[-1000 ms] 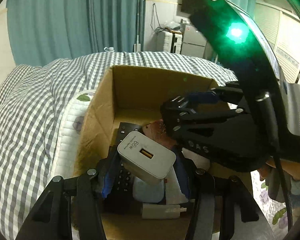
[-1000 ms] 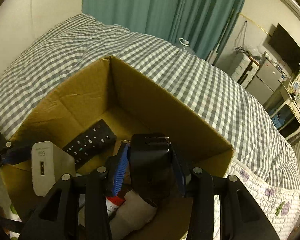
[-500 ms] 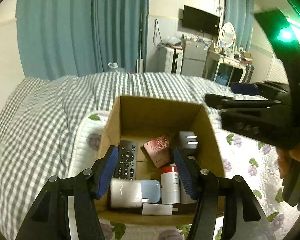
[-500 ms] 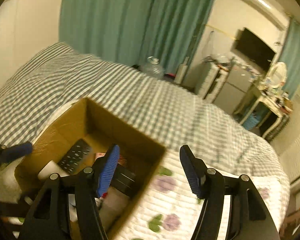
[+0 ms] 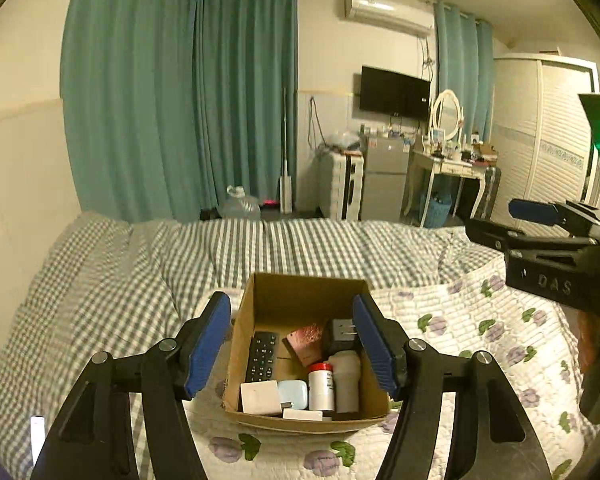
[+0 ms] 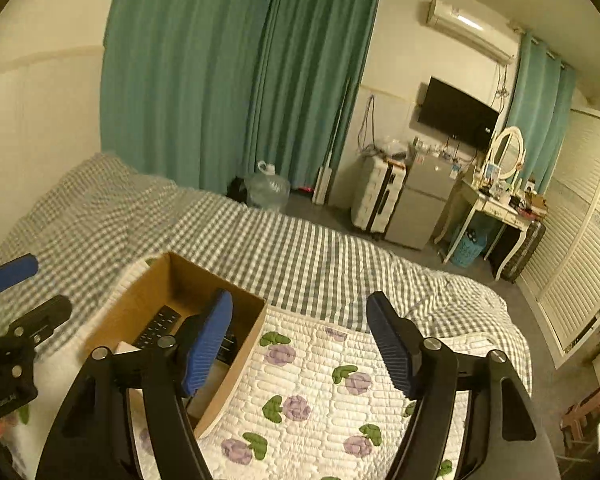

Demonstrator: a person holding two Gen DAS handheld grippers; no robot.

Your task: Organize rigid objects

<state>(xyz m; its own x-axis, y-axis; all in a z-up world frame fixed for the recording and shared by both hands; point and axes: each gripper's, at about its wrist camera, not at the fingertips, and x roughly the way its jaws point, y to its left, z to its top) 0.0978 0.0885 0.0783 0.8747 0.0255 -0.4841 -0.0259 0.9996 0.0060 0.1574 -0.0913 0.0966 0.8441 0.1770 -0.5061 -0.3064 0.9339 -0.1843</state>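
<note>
A cardboard box (image 5: 256, 300) sits on the quilt (image 5: 460, 320), which lies over the checked bedspread (image 5: 100, 280). In the box, a remote (image 5: 262, 356) lies along the left wall, a charger (image 5: 340, 336) stands at the back right, and two bottles (image 5: 321, 386) stand side by side toward the front. Beyond the bed, a fridge (image 5: 382, 178) stands left of a dressing table (image 5: 448, 168).

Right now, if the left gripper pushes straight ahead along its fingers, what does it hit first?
Probably the cardboard box: the open left gripper frames it, with the remote and red-capped bottle inside. Depth is unclear; pointing shallower, it could pass over to the checked bedding.
</note>
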